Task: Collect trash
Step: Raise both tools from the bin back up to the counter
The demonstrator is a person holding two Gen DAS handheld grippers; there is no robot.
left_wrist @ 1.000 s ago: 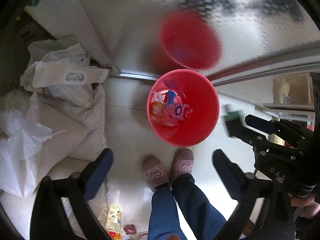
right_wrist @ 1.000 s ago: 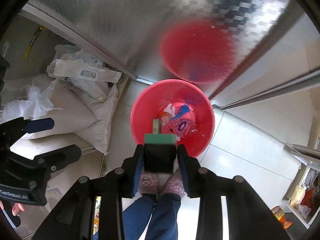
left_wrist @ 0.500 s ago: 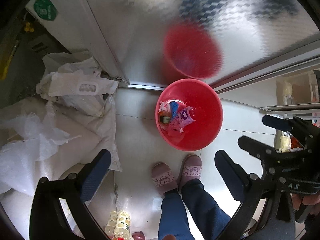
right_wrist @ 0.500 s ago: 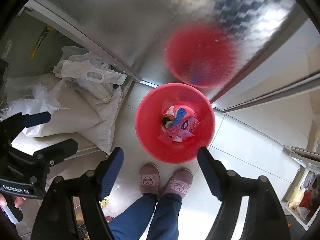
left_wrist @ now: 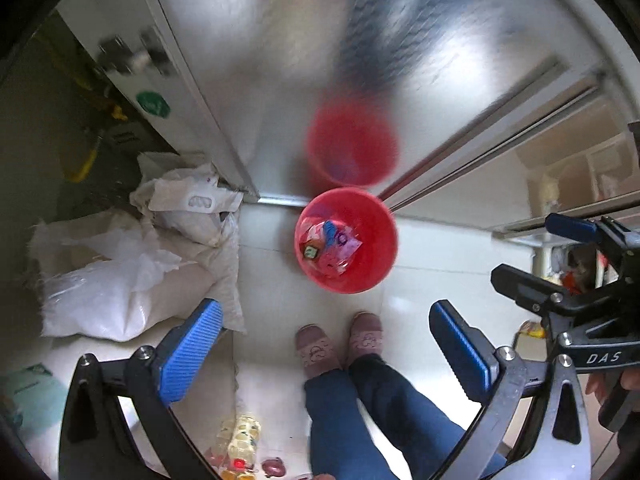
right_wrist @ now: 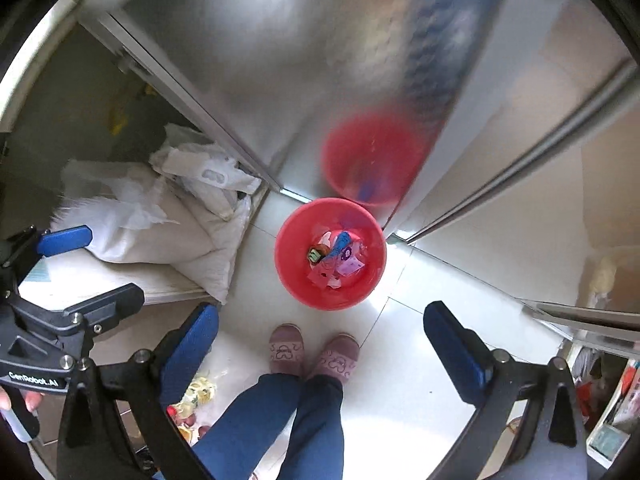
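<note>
A red bin [left_wrist: 380,236] [right_wrist: 296,276] stands on the white tile floor against a metal door. Inside it lies colourful wrapper trash [left_wrist: 340,240] [right_wrist: 344,264], with a small dark, green-edged box [left_wrist: 310,251] [right_wrist: 315,256] at its left side. Both grippers hang high above the bin and point down. My left gripper [left_wrist: 324,316] is open, its blue pads wide apart with nothing between them. The jaws of my right gripper [right_wrist: 320,314] are opening wide and hold nothing. Each gripper also shows at the edge of the other's view.
White sacks [left_wrist: 128,288] [right_wrist: 160,236] are piled left of the bin. The person's slippers [left_wrist: 340,340] [right_wrist: 312,350] stand just in front of it. The brushed metal door [left_wrist: 360,60] mirrors the bin. Bottles [left_wrist: 240,440] lie on the floor at lower left. Shelves stand at right.
My right gripper opened and let go of the dark box, which now lies in the bin. Both grippers rose, so the bin looks smaller and farther below.
</note>
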